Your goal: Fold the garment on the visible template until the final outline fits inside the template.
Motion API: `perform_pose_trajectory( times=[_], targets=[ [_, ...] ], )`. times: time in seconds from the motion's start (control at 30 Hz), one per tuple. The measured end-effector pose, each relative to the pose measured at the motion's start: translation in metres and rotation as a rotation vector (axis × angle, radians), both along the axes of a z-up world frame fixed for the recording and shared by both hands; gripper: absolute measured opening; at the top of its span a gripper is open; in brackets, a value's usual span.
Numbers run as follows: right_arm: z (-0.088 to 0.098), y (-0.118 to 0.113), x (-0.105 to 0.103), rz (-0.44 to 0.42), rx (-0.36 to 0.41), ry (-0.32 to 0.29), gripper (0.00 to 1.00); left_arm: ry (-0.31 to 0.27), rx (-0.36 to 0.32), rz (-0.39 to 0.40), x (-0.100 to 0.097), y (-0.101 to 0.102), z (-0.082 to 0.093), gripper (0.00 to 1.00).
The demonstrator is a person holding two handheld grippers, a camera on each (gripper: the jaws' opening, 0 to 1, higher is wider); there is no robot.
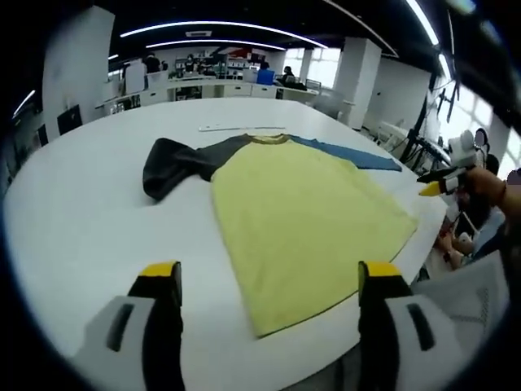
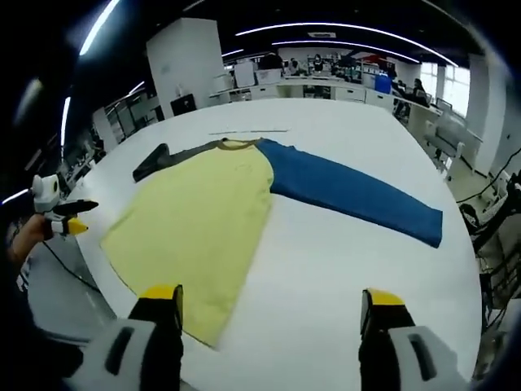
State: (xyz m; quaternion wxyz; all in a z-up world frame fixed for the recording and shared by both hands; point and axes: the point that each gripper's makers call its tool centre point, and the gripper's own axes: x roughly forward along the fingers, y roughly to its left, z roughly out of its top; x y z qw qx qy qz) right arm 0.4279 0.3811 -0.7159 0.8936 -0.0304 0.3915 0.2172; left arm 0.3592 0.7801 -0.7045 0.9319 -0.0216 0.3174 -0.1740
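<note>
A long-sleeved shirt lies flat on the white table (image 1: 81, 212). Its yellow body (image 1: 301, 212) (image 2: 199, 212) spreads toward the near edge. The dark grey sleeve (image 1: 171, 163) (image 2: 155, 161) is bunched on one side, while the blue sleeve (image 1: 350, 153) (image 2: 350, 195) lies stretched out straight. My left gripper (image 1: 269, 273) stands open above the table beside the shirt's hem, holding nothing. My right gripper (image 2: 271, 295) is open too, near the hem corner on the blue-sleeve side. In each view the other gripper (image 1: 440, 183) (image 2: 63, 218) hangs off the table edge in a hand.
A thin pale strip (image 1: 244, 128) (image 2: 248, 131) lies on the table beyond the collar. The table edge (image 1: 383, 285) runs close to the hem. Desks, shelves and seated people (image 1: 264, 75) fill the far room, with a white pillar (image 2: 183, 65) behind.
</note>
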Motion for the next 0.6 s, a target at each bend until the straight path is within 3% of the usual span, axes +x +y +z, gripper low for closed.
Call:
perform_pose_trajectory(
  times=[0.3,0.6],
  targets=[
    [0.003,-0.045,0.032,-0.057,-0.06,0.002,0.99,-0.008,0.0,-0.006,0.004,0.0,0.007,0.97],
    [0.004,-0.081,0.055,-0.139,-0.056,0.006,0.97,-0.023,-0.049,-0.024,0.007,-0.01,0.024,0.99]
  ],
)
